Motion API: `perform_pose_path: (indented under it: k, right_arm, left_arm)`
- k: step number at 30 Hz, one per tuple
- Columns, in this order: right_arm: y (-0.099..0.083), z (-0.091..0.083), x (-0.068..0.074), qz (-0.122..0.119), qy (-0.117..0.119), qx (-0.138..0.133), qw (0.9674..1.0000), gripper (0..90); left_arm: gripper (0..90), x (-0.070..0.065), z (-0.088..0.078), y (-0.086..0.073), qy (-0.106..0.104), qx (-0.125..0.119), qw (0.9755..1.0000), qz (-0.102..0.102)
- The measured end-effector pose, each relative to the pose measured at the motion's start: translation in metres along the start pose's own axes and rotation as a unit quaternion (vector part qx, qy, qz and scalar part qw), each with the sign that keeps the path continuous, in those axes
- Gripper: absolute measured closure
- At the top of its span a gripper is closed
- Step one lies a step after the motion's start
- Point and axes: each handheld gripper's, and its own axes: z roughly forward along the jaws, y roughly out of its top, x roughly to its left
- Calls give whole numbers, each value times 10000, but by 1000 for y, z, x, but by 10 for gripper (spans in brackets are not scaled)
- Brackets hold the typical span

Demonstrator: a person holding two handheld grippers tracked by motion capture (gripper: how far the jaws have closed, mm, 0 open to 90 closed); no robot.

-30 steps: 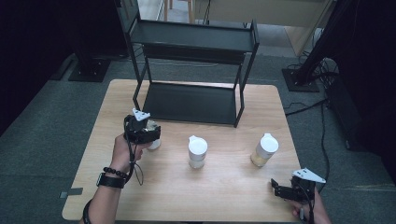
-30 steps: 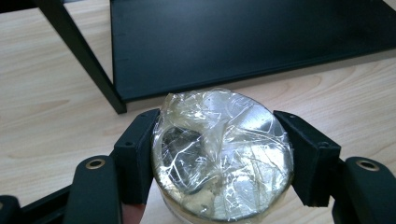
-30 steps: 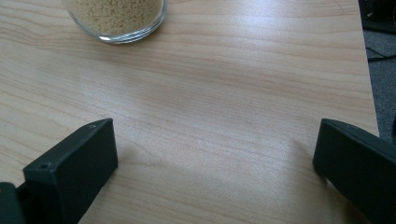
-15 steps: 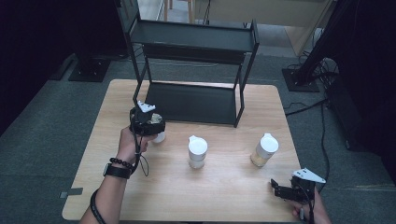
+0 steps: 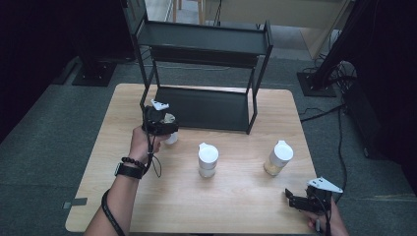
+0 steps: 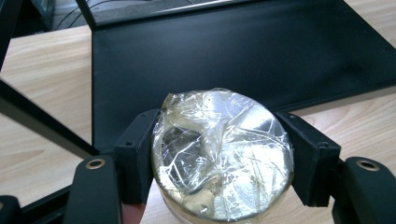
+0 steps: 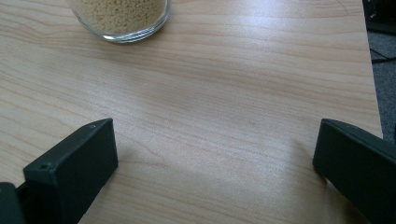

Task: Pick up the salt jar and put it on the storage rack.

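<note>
Our left tongs (image 6: 219, 163) pinch the film-covered jar (image 6: 223, 156) beside the black shelf (image 6: 233, 51); our right tongs (image 7: 215, 172) stand spread over the bench (image 7: 224, 93).

A black two-tier rack (image 5: 204, 73) stands at the table's (image 5: 236, 206) far edge. Two white-lidded jars sit nearer: one (image 5: 208, 159) mid-table, a grain-filled one (image 5: 278, 158) to its right.
</note>
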Motion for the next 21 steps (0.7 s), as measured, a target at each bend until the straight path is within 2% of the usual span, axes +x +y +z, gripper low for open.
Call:
perform_pose_path:
  k: [21]
  right_arm:
    - [0,0,0,-17,16,3,10000,0]
  left_arm:
    - [352,4,17,20,55,54,10000,-19]
